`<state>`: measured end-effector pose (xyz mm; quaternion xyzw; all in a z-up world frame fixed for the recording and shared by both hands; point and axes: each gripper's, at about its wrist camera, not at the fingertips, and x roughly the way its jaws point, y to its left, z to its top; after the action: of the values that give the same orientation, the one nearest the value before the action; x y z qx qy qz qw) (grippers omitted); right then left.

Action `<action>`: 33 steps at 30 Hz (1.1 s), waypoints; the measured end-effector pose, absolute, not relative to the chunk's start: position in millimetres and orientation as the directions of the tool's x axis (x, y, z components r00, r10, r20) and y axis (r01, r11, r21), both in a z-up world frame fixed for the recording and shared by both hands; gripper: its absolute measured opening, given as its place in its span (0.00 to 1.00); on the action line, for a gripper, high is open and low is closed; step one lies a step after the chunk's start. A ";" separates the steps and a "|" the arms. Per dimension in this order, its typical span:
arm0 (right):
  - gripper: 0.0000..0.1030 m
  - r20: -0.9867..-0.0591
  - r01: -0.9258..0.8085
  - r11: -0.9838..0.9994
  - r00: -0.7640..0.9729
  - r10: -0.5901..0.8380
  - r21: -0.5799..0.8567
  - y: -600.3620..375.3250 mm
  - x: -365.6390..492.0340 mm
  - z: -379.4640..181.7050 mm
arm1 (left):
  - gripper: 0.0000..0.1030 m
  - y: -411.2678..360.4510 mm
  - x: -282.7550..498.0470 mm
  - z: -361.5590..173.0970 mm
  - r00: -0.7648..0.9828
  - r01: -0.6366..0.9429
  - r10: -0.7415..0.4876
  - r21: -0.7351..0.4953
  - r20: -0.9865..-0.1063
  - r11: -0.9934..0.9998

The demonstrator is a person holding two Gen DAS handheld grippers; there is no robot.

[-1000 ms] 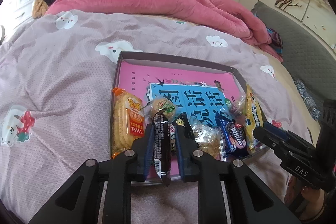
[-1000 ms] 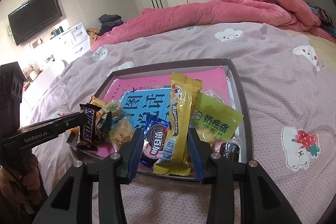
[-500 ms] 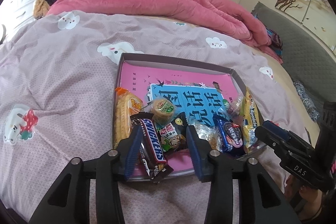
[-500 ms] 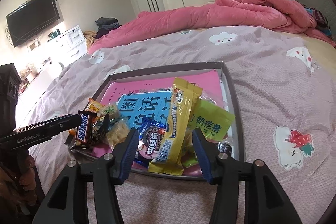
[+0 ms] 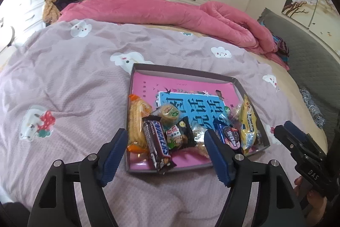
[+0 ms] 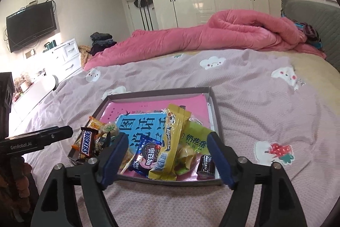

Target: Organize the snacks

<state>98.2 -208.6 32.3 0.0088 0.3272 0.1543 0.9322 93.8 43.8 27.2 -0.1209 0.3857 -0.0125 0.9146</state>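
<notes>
The left gripper [image 5: 165,150] and right gripper [image 6: 167,154] are opening wide, nothing gripped; snacks are left in the near tray [image 5: 182,69].

Holding left gripper [image 5: 165,150] tilted downward, jaws opening with nothing pressed between the blue pads [image 5: 113,151]. Angling right gripper [image 6: 167,156] downward likewise, jaws opening, gripping nothing.
</notes>
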 end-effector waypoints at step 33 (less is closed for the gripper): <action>0.86 -0.698 -0.220 0.975 0.692 0.184 0.040 -201.2 20.1 16.9 | 0.77 12.5 12.3 9.7 0.638 -0.094 -0.051 -0.144 -0.768 0.985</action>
<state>20.1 -201.2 16.9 -0.0235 0.3768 0.1099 0.9194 12.3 12.5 9.7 -0.0852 0.4252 0.0118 0.9010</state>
